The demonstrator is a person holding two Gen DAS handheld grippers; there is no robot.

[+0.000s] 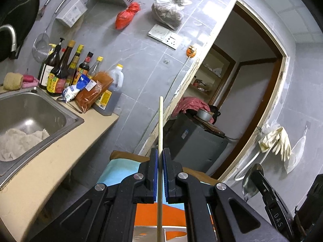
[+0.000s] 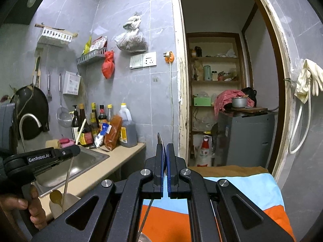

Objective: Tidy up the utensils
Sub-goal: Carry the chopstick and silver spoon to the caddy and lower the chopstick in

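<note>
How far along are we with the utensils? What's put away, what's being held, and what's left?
Done: a wooden spoon already sits in the cream holder by the sink.
In hand: the left gripper is shut on a pale wooden stick, its lower end seemingly reaching the holder; the right gripper is shut on a metal spoon.
Left: release the stick, then place the spoon. Other loose utensils aren't visible.

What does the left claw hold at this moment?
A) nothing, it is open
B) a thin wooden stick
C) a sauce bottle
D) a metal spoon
B: the left claw is shut on a thin wooden stick that runs up between its blue pads.
</note>
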